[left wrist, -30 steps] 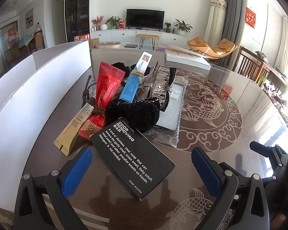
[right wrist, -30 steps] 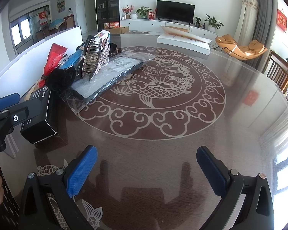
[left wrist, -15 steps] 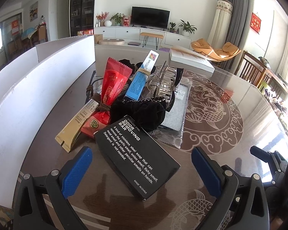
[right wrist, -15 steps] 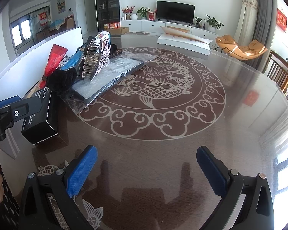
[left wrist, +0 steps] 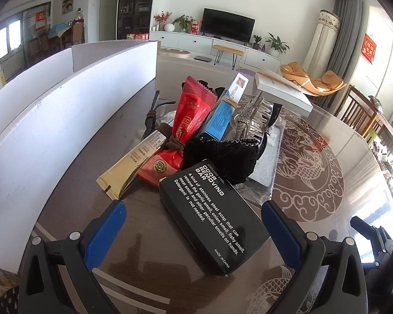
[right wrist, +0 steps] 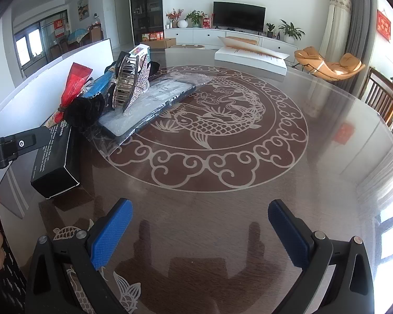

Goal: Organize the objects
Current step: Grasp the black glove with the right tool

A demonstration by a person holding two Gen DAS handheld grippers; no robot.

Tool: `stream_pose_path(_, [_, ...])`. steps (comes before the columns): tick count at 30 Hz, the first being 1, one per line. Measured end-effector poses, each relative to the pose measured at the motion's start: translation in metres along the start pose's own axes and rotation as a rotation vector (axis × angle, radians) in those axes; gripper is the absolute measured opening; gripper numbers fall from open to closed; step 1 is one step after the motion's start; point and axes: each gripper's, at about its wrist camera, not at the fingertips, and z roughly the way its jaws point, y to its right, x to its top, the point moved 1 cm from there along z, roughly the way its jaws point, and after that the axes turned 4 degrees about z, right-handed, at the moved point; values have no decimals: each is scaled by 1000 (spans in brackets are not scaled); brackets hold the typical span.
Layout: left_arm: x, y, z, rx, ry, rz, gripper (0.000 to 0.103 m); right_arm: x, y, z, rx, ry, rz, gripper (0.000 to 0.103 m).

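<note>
A black box printed "Odor Removing Bar" lies between the open fingers of my left gripper, untouched. Behind it sits a pile: a black velvet pouch, a red packet, a gold sachet, a blue box, a rhinestone hair claw and a grey bagged item. My right gripper is open and empty over the bare table, right of the black box and the pile.
A white board wall runs along the left of the pile. The round glass table carries a carp pattern. A white flat box lies at the far edge. The left gripper's body shows at the right wrist view's left.
My left gripper has moved forward, so the black box now lies between its fingers. The right gripper has barely moved.
</note>
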Motion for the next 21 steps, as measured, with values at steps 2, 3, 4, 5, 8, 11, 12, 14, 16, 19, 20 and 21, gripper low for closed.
stream_pose_path(2, [1, -7, 0, 4, -4, -32, 103, 0, 1, -2, 11, 5, 9, 103])
stream_pose_path(3, [1, -10, 0, 8, -4, -46, 103, 0, 2, -2, 18, 6, 13, 103])
stream_pose_path(4, [0, -14, 0, 10, -4, -59, 103, 0, 3, -2, 27, 6, 18, 103])
stream_pose_path(5, [0, -17, 0, 10, -5, -74, 103, 0, 4, -2, 37, 5, 20, 103])
stream_pose_path(8, [0, -26, -1, 10, -4, -115, 103, 1, 0, 1, 68, -5, 2, 103])
stream_pose_path(11, [0, -37, -3, 16, -3, -163, 103, 9, -11, 3, 126, -19, -26, 103])
stream_pose_path(12, [0, -42, -4, 20, 2, -182, 103, 14, -17, 1, 143, -11, -32, 103])
stream_pose_path(14, [-1, -51, -7, 22, 12, -228, 103, 27, -28, -3, 177, 15, -48, 103])
stream_pose_path(16, [-3, -59, -7, 17, 9, -270, 103, 41, -41, -5, 209, 31, -67, 103])
stream_pose_path(19, [-5, -69, -8, 9, 13, -325, 103, 65, -63, 1, 254, 40, -138, 103])
stream_pose_path(20, [-6, -71, -9, 9, 16, -337, 103, 74, -71, 7, 275, 32, -166, 103])
stream_pose_path(21, [-6, -73, -9, 12, 17, -345, 103, 82, -78, 14, 292, 18, -191, 103])
